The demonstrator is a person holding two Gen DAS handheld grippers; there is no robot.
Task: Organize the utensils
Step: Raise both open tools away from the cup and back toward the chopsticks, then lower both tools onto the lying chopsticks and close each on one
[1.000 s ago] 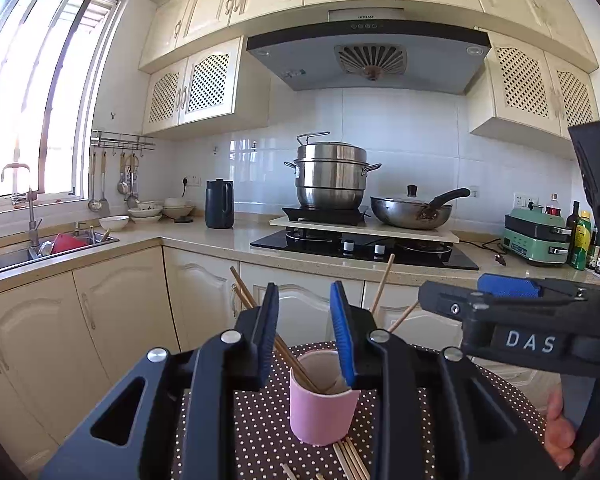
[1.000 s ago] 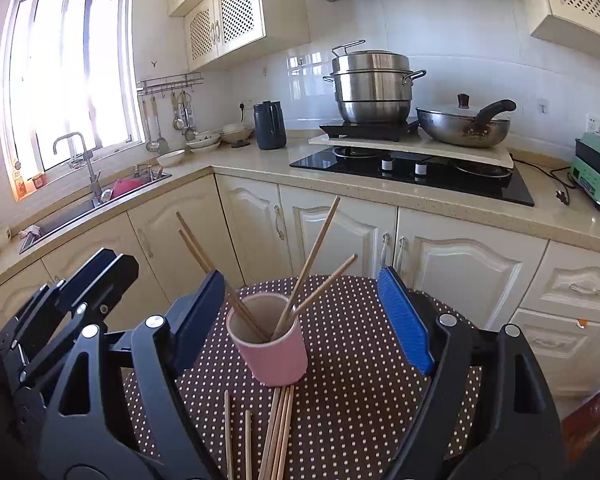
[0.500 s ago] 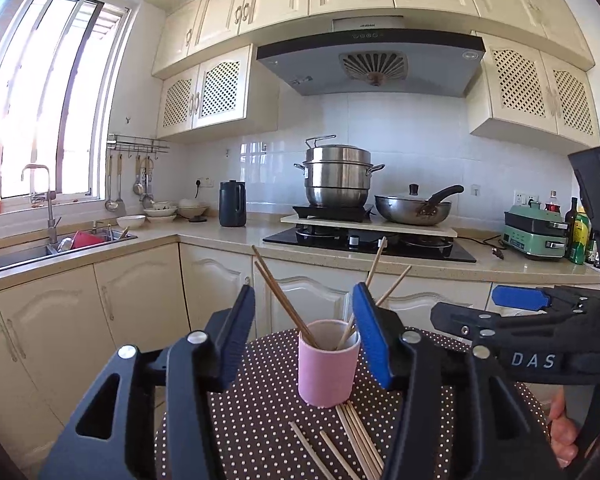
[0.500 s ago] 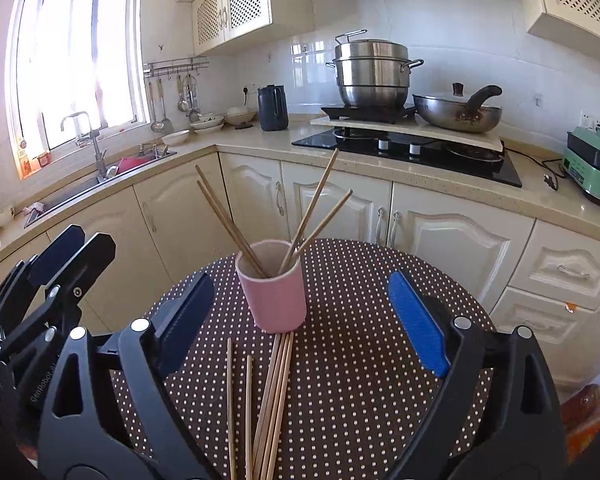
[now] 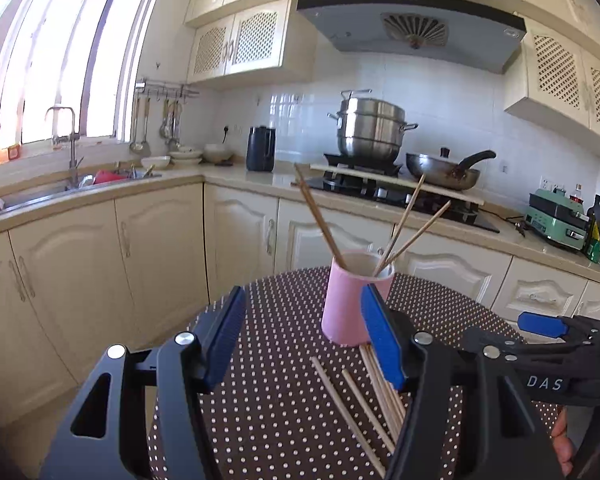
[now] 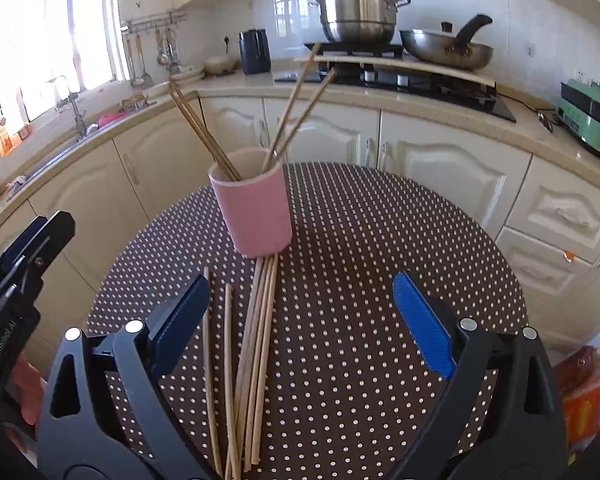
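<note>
A pink cup (image 6: 256,212) stands upright on the round dotted table (image 6: 380,240), with several wooden chopsticks (image 6: 204,132) leaning inside it. More loose chopsticks (image 6: 256,340) lie flat in front of the cup, most in a bundle and two apart on the left. My right gripper (image 6: 300,284) hovers over them, its jaws opening wide with nothing between them. In the left wrist view the cup (image 5: 348,304) sits just beyond my left gripper (image 5: 302,312). Its jaws are opening too and hold nothing. The loose chopsticks (image 5: 380,392) run under its right finger.
Cream cabinets and a countertop (image 6: 420,100) wrap round behind the table. On it are a steel pot (image 6: 356,8), a pan (image 6: 444,48), a black kettle (image 6: 254,52) and a green appliance (image 6: 592,120). A sink (image 5: 80,184) is at the left. An orange packet (image 6: 588,392) lies low on the right.
Both grippers have sunk toward the table and their jaws have widened. The left one has drawn back from over the cup. More of the loose chopsticks now shows.
</note>
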